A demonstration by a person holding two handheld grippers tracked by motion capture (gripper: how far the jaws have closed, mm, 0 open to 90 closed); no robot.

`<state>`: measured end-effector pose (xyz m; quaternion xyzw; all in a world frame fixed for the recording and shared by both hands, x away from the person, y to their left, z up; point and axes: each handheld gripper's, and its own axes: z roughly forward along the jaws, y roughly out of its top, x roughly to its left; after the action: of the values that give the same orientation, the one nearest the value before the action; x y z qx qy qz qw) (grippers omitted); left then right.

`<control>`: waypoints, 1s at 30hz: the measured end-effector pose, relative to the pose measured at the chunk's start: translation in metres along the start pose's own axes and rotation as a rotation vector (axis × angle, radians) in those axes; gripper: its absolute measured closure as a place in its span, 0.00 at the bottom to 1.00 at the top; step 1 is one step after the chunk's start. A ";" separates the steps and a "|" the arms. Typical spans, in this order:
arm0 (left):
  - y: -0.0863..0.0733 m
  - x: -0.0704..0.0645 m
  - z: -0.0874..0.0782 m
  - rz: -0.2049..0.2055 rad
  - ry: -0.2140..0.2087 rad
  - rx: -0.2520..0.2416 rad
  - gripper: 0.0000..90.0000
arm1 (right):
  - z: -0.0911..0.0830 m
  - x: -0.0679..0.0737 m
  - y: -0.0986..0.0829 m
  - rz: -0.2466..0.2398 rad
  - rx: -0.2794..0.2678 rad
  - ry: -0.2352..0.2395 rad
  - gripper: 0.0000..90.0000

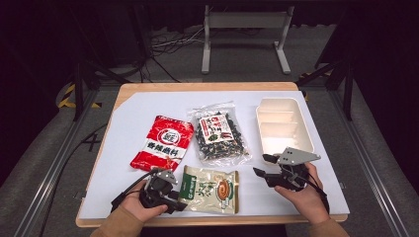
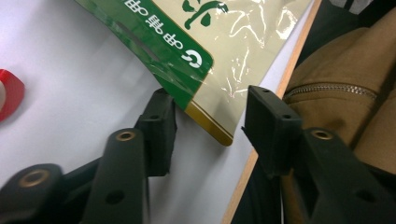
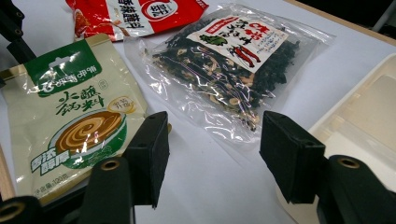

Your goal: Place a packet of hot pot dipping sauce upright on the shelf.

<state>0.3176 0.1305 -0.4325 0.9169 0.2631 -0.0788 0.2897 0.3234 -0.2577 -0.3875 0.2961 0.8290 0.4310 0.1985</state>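
High view: three food packets are lying on a white table [image 1: 128,128]; a red packet [image 1: 162,143], a clear bag of dark dried mix [image 1: 220,133] and a beige-green pouch [image 1: 211,188]. One cream divided tray [image 1: 284,123] is sitting far right.
Left gripper view: left gripper [image 2: 210,116] is hovering with jaws spread around the pouch's [image 2: 205,51] green corner near the table edge; one jaw is touching it. Green band lettering is showing inverted.
Right gripper view: right gripper [image 3: 212,140] is waiting with jaws spread, holding nothing, between pouch [image 3: 70,121] and tray [image 3: 364,116]. Pouch is reading "100".
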 end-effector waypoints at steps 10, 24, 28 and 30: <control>0.005 0.000 0.006 -0.014 -0.009 -0.011 0.79 | 0.001 0.001 0.001 -0.007 -0.001 -0.002 0.47; 0.007 -0.002 -0.005 -0.066 -0.018 -0.086 1.00 | 0.002 0.001 0.000 -0.006 0.002 0.001 0.47; 0.008 -0.004 -0.011 -0.072 -0.009 -0.131 1.00 | 0.001 0.000 0.000 -0.007 -0.004 -0.002 0.47; 0.010 -0.005 -0.015 -0.059 -0.005 -0.154 1.00 | 0.001 0.000 0.000 -0.004 -0.004 -0.002 0.47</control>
<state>0.3189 0.1302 -0.4137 0.8836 0.2945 -0.0692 0.3575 0.3240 -0.2568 -0.3877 0.2943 0.8286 0.4318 0.2008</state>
